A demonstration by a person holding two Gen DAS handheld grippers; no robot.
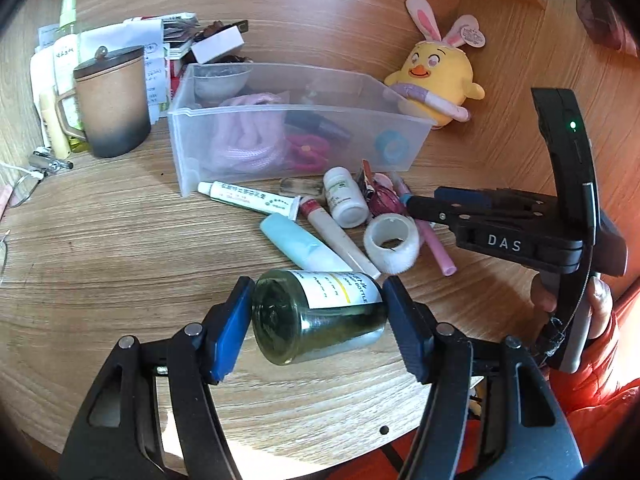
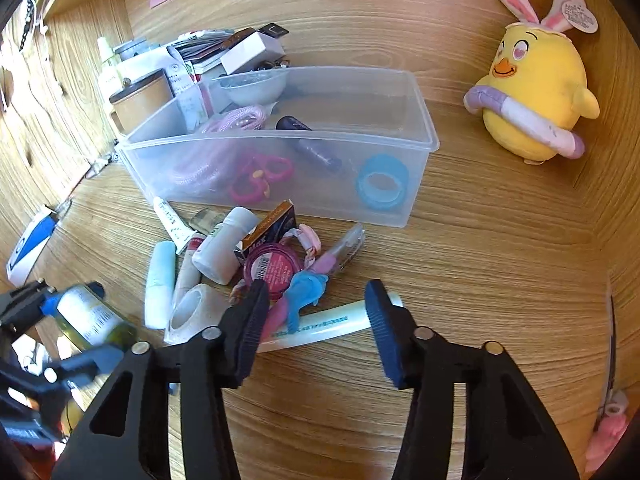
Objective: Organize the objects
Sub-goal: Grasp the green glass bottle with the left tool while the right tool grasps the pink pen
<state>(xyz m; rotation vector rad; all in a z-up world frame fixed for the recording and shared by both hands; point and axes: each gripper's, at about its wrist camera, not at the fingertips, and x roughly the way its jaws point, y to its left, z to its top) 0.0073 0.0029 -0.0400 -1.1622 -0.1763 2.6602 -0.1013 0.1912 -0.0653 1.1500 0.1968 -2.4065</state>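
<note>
My left gripper is shut on a green glass bottle with a white label, held on its side just above the desk; it also shows in the right wrist view. My right gripper is open, its jaws either side of a white tube lying on the desk. A clear plastic bin behind holds pink cord, pink scissors, a dark tube and blue tape. A pile of small items lies in front: a white pill bottle, ointment tube, white tape roll.
A brown lidded mug and papers stand at back left. A yellow chick plush sits at back right against the wooden wall. Glasses and keys lie at the left edge.
</note>
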